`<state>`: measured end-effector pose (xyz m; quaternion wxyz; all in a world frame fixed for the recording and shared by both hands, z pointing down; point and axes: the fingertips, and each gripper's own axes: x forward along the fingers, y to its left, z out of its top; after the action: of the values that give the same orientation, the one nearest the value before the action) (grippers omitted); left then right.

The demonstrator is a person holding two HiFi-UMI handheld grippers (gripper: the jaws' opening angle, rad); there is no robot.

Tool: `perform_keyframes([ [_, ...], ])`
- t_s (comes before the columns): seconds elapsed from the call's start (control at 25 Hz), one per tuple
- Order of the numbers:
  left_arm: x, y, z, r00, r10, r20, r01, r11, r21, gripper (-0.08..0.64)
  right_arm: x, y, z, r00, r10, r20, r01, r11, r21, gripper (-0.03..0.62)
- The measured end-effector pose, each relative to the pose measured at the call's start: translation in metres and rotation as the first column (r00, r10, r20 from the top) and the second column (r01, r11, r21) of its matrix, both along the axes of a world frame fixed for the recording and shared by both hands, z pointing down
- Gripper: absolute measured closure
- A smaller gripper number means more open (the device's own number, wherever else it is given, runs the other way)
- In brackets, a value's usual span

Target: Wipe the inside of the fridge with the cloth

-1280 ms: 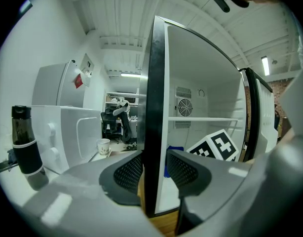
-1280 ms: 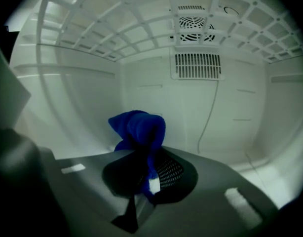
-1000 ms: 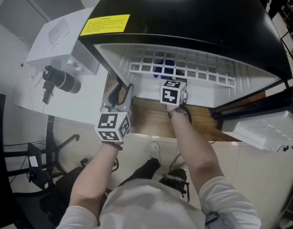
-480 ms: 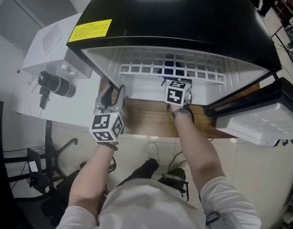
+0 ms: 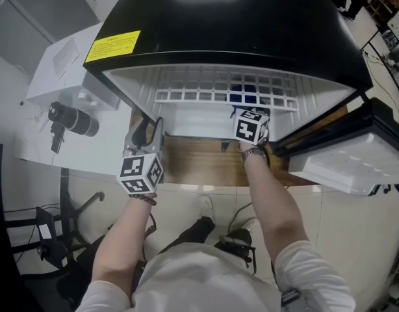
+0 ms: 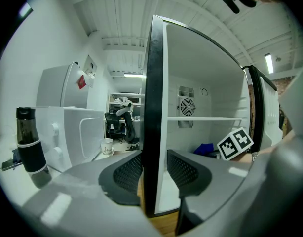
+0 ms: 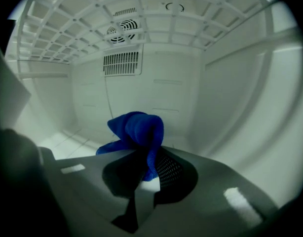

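Items counted: one fridge; one wire shelf; one cloth; two grippers, left gripper and right gripper; one yellow label, ten o'clock; one black bottle, nine o'clock; one paper cup.

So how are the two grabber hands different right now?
The left gripper is at the front of the fridge, clamped on its black-edged side wall. The right gripper reaches inside the fridge. The left gripper's jaws stand wider, around the thick wall, while the right gripper's jaws are nearly together, pinching the blue cloth. Both are gripping something.
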<state>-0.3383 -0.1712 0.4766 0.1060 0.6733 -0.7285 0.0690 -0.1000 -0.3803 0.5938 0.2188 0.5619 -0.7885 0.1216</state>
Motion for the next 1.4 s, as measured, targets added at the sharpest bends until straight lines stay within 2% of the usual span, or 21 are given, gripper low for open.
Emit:
perform_keyframes([
  [0.52, 0.0, 0.0, 0.0, 1.0, -0.001, -0.001, 0.001, 1.0, -0.005, 0.413, 0.041, -0.005, -0.001, 0.994, 0.101, -0.043, -0.101, 0.995, 0.001, 0.557],
  [0.8, 0.001, 0.0, 0.001, 1.0, 0.002, -0.007, -0.002, 1.0, -0.005, 0.413, 0.031, -0.003, -0.024, 0.997, 0.068, 0.024, -0.069, 0.996, 0.058, 0.557],
  [1.08, 0.001, -0.001, 0.0, 1.0, 0.002, -0.016, -0.002, 1.0, -0.002, 0.413, -0.015, 0.02, -0.062, 0.993, -0.037, 0.116, 0.024, 0.994, 0.111, 0.557],
  [1.4, 0.002, -0.001, 0.0, 1.0, 0.019, -0.021, -0.019, 1.0, -0.002, 0.413, -0.095, 0.066, -0.081, 0.962, -0.201, 0.187, 0.18, 0.976, 0.122, 0.557],
])
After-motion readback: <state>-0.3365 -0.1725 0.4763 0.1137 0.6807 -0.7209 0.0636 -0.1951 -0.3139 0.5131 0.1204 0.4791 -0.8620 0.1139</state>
